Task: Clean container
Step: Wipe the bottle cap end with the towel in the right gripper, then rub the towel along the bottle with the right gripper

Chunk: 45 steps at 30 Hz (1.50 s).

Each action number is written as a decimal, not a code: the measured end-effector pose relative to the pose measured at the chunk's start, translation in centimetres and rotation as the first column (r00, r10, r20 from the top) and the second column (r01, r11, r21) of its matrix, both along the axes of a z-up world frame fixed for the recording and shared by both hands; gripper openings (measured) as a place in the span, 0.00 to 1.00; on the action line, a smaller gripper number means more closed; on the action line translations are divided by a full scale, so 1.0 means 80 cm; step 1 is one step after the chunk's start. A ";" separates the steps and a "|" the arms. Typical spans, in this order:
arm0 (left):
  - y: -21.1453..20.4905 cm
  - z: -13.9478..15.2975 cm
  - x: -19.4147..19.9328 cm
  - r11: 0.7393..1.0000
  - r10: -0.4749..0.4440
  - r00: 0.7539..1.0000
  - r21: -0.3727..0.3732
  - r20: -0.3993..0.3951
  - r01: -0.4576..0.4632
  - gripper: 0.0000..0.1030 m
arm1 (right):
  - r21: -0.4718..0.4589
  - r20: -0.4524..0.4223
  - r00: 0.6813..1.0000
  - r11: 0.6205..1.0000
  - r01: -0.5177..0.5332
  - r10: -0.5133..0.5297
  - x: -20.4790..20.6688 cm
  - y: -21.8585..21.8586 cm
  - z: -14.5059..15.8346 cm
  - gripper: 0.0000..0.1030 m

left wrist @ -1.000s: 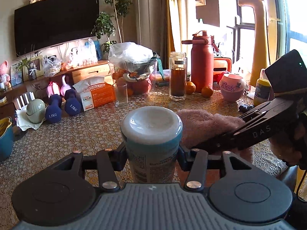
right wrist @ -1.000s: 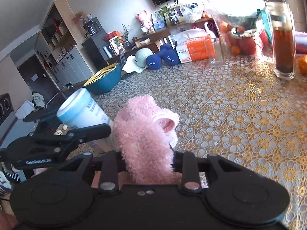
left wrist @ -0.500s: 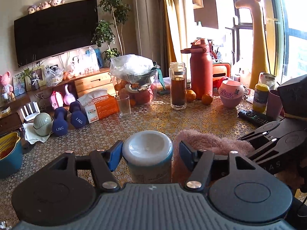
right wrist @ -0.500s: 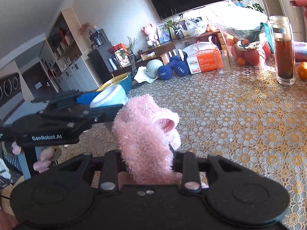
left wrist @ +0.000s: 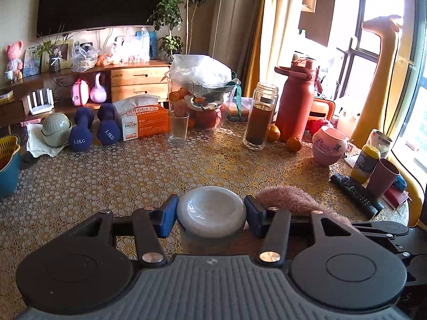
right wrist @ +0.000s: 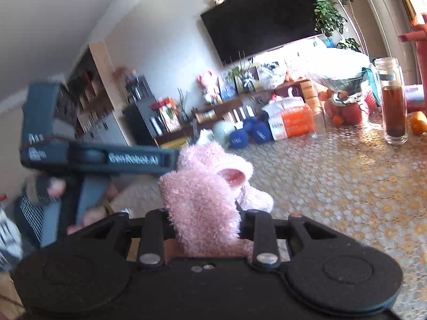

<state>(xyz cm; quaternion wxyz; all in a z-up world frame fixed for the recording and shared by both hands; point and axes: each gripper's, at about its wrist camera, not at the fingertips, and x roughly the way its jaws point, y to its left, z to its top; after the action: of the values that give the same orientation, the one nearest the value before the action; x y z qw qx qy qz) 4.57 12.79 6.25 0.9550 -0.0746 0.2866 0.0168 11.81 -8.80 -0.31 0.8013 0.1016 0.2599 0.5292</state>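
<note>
A round container with a white lid (left wrist: 210, 213) stands upright between the blue pads of my left gripper (left wrist: 210, 217). The pads press the lid's two sides, so the gripper is shut on it near the top. Its body is hidden below the fingers. A fluffy pink cloth (right wrist: 202, 194) is bunched in my right gripper (right wrist: 204, 213), which is shut on it. The same cloth (left wrist: 288, 197) lies just right of the container. In the right wrist view the left gripper (right wrist: 112, 157) is blurred, its tip behind the cloth, and the container is hidden.
On the patterned tablecloth (left wrist: 120, 176) stand an empty glass (left wrist: 178, 130), a jar of dark tea (left wrist: 260, 117), a red flask (left wrist: 296, 98) and a pink mug (left wrist: 329, 146). A remote (left wrist: 355, 189) lies at right, with dumbbells (left wrist: 106, 128) and a blue basket (left wrist: 8, 165) at left.
My left gripper opened around the container half a second ago, rose, and now grips at lid height. The right gripper with the cloth tilted upward.
</note>
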 end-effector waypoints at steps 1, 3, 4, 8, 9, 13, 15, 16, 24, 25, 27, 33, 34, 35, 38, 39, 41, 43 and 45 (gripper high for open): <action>0.000 -0.001 -0.001 1.000 -0.001 1.000 0.006 0.002 0.001 0.51 | 0.005 -0.003 1.000 1.000 0.010 -0.010 0.003 0.004 0.000 0.28; -0.003 -0.001 -0.002 1.000 -0.008 1.000 0.017 0.005 0.008 0.51 | -0.008 -0.004 1.000 1.000 0.027 -0.027 0.009 0.014 -0.007 0.28; -0.004 -0.001 -0.002 1.000 -0.009 1.000 0.021 0.005 0.009 0.51 | -0.012 -0.019 0.999 1.000 0.028 -0.028 0.012 0.018 -0.012 0.28; 0.000 -0.002 -0.002 1.000 -0.002 1.000 0.013 0.008 0.002 0.50 | -0.048 -0.060 0.997 0.998 0.052 -0.055 0.028 0.027 -0.035 0.28; 0.003 -0.002 -0.001 1.000 0.000 1.000 0.006 0.008 0.000 0.51 | -0.051 -0.076 0.995 0.997 0.053 -0.057 0.032 0.027 -0.040 0.28; 0.006 -0.002 -0.001 1.000 -0.011 1.000 0.003 0.008 0.011 0.51 | -0.131 -0.099 0.992 0.989 0.070 -0.083 0.044 0.033 -0.061 0.27; 0.004 -0.002 -0.003 1.000 -0.019 1.000 0.014 0.011 0.019 0.51 | -0.173 -0.118 0.988 0.982 0.078 -0.099 0.052 0.036 -0.073 0.27; 0.003 -0.002 -0.004 1.000 -0.023 1.000 0.018 0.011 0.022 0.51 | -0.189 -0.120 0.987 0.978 0.083 -0.107 0.054 0.036 -0.077 0.27; 0.008 -0.002 -0.006 1.000 -0.011 1.000 -0.006 0.008 0.011 0.51 | -0.180 -0.096 0.985 0.976 0.126 -0.145 0.035 0.013 -0.060 0.27; 0.009 -0.002 -0.005 1.000 -0.009 1.000 -0.009 0.007 0.009 0.51 | -0.147 -0.106 0.986 0.982 0.115 -0.131 0.030 0.008 -0.054 0.27; 0.012 -0.001 -0.004 1.000 0.001 1.000 -0.023 0.004 -0.001 0.51 | -0.097 -0.096 0.991 0.992 0.087 -0.096 0.016 0.002 -0.042 0.27; 0.017 -0.002 -0.005 0.998 0.029 1.000 -0.053 0.001 -0.029 0.51 | 0.078 -0.176 0.984 0.997 0.015 -0.001 0.003 0.002 -0.018 0.27; 0.017 -0.002 -0.005 0.998 0.031 1.000 -0.054 0.001 -0.031 0.51 | 0.086 -0.191 0.982 0.996 0.013 0.004 0.004 0.006 -0.017 0.27; 0.017 -0.002 -0.006 0.998 0.033 0.999 -0.054 0.001 -0.033 0.51 | 0.089 -0.200 0.980 0.996 0.012 0.006 0.005 0.011 -0.018 0.27; 0.014 -0.002 -0.008 0.999 0.029 1.000 -0.040 0.004 -0.029 0.51 | 0.073 -0.212 0.977 0.997 0.026 -0.010 0.008 0.026 -0.023 0.27; 0.013 -0.002 -0.008 0.999 0.031 1.000 -0.035 0.003 -0.031 0.51 | 0.067 -0.225 0.974 0.997 0.032 -0.016 0.010 0.029 -0.026 0.27; 0.013 -0.002 -0.008 0.999 0.037 0.999 -0.034 0.004 -0.037 0.51 | 0.051 -0.238 0.971 0.998 0.038 -0.025 0.014 0.035 -0.032 0.27; 0.014 -0.002 -0.008 0.999 0.036 0.999 -0.034 0.005 -0.036 0.51 | 0.038 -0.246 0.969 0.999 0.037 -0.027 0.016 0.038 -0.037 0.27; 0.014 -0.002 -0.008 0.999 0.032 0.999 -0.028 0.008 -0.032 0.51 | 0.025 -0.265 0.964 0.999 0.035 -0.028 0.019 0.039 -0.043 0.27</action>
<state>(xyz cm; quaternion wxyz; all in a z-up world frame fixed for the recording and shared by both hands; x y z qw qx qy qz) 3.95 13.93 6.07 0.9547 -0.0924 0.2814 0.0277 13.34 -5.67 -3.77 0.7662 0.1871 0.3551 0.5018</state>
